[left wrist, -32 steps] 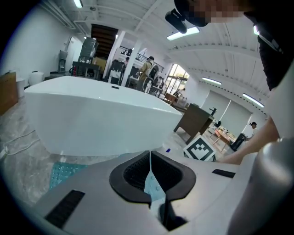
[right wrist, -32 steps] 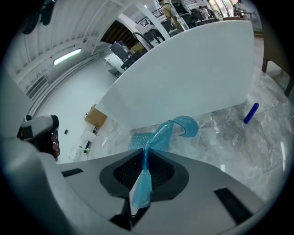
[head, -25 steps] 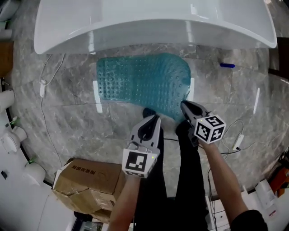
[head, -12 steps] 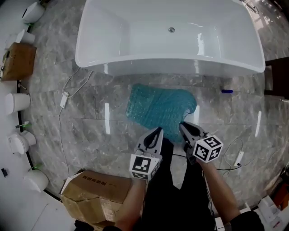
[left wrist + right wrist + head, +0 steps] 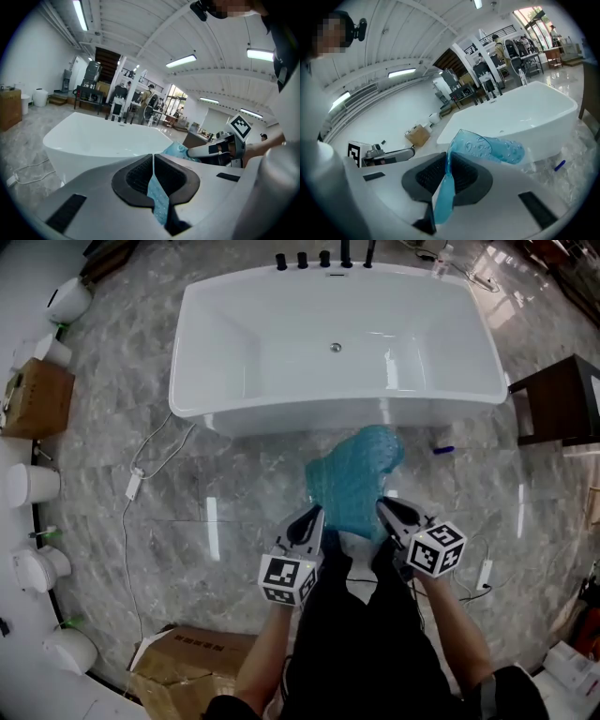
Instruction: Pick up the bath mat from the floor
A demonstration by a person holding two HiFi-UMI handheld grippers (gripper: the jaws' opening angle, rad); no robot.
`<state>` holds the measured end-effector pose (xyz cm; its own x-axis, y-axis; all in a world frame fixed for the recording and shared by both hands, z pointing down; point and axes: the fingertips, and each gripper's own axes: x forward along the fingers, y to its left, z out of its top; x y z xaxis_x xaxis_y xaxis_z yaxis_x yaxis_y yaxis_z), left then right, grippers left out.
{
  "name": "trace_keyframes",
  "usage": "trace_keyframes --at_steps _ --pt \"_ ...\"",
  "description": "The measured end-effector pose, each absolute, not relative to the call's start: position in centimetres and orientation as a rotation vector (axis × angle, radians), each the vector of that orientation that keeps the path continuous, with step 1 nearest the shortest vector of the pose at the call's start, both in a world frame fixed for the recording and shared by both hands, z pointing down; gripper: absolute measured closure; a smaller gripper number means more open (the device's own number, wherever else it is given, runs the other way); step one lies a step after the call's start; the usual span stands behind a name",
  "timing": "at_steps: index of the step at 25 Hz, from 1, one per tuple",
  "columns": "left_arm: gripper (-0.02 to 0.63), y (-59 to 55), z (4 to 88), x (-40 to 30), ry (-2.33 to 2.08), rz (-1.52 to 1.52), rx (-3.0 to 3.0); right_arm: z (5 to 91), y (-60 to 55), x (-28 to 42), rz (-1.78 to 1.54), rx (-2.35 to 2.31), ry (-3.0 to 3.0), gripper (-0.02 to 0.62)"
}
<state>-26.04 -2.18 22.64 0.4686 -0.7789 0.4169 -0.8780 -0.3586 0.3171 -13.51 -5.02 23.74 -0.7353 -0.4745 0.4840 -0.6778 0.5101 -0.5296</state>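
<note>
- Grey marble floor (image 5: 169, 521) in the head view, with a white bathtub (image 5: 281, 352) beyond, a loose cable (image 5: 141, 474) off to the left and a small blue object (image 5: 442, 449) by the tub's foot.
- Same view: bath mat (image 5: 352, 484) raised in front of the tub, near edge strung between left gripper (image 5: 315, 515) and right gripper (image 5: 383, 507), far end drooping toward the tub's base. Contact with the floor there not readable.
- Risk at that far end: dragging or sticking on the marble, then a tug on the edge strong enough to pull it out of a pinch.
- Left gripper view: fingers (image 5: 136, 176) almost fully together, clamped on only a thin strip of the mat's edge. Shallow bite, so likely to slip under the hanging weight or a quick lift.
- Right gripper view: fingers (image 5: 424, 176) likewise nearly closed on the mat's edge, with the rest curling forward and sagging in front. Same shallow hold, with a danger of stripping the edge free by spreading the grippers too hard.
- With one pinch lost: whole mat swinging from the other side, probably back down onto the floor.
</note>
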Motion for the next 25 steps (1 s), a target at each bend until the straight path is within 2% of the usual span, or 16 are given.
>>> trace_keyframes --at_steps 25 --pt "0.583 -1.3 2.3 -15.5 -1.397 0.044 2.5 -1.3 -4.5 -1.5 0.709 1.152 -2.864 0.557"
